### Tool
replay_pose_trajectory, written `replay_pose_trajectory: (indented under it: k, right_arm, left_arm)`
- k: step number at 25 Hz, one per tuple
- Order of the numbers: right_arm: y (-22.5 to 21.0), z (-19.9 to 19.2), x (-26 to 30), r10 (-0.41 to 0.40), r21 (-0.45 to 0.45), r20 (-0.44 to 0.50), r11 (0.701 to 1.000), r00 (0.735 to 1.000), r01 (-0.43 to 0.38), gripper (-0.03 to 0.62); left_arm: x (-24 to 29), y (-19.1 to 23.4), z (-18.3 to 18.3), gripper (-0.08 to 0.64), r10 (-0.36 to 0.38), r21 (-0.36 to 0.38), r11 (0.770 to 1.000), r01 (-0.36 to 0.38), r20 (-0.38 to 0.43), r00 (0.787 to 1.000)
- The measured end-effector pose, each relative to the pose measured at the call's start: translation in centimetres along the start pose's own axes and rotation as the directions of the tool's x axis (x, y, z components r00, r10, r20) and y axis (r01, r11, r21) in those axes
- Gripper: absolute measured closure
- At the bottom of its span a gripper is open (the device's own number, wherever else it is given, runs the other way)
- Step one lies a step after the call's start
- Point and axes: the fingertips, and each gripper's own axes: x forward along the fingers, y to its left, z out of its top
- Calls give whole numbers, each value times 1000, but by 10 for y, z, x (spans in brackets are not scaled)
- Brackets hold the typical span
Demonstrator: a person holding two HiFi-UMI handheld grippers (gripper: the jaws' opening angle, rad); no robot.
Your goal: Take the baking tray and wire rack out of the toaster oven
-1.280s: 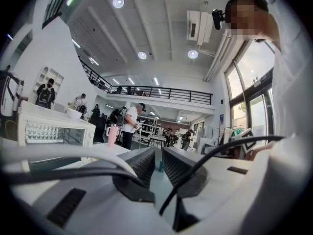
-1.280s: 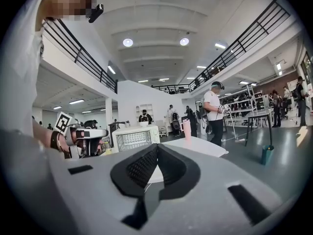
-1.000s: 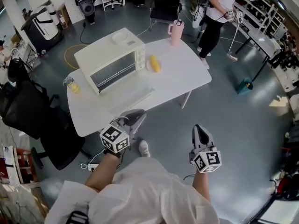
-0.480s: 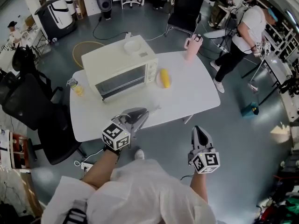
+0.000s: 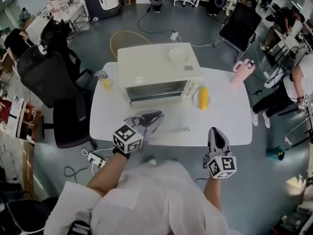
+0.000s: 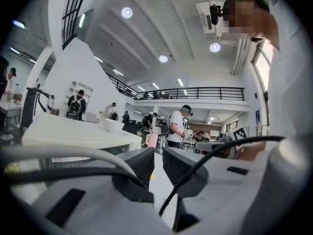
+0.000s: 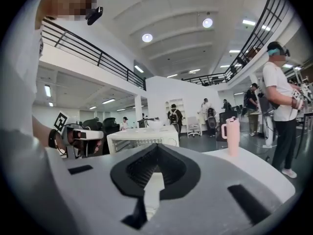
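Standing toward the far side of the white bench (image 5: 161, 133), the cream toaster oven (image 5: 156, 65) is set with its long axis running left to right. Its glass door (image 5: 156, 89) is turned to the near side and is closed. The baking tray and wire rack cannot be made out behind the glass. A white bowl (image 5: 178, 55) is seen on the oven's top, toward its right end. A yellow corn cob (image 5: 203, 98) lies just right of the oven, a pink tumbler (image 5: 241, 73) stands near the bench's far right corner, and a small jar (image 5: 104, 81) with yellow contents stands just left of the oven.

The left tongs (image 5: 154, 116) are held about level above the near part of the bench, well short of the door and aimed far and to the right. Their jaws are parted by a narrow gap, and nothing is held between them. The right tongs (image 5: 214, 132) are held at the near edge of the bench, to the right, aimed toward the far side. Their jaws are pressed together and empty. Both forearms are extended from white sleeves.
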Motion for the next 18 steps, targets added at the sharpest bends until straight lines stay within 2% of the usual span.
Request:
replay_pose_trajectory:
  k: [4,8,13,18]
  right_arm:
    - [1,-6,56,149,-24,-42,988,988,-150,588]
    - [2,-10,100,283,-66,-121,954,952,-292,588]
    - [6,-28,141,399,-107,-224,897,889,-429,588]
    - [22,-53,174,449,-112,-308,858,839,-501,586]
  left_arm:
    - [1,34,-6,514,130,-5,991,-130,-14,991]
    - [-2,58,-10,514,271,-41,962,-271,-17,963]
    - [-4,86,-24,514,416,-74,905,-419,-52,908]
    - [-15,117,-39,511,562,-108,813,-573,-115,819]
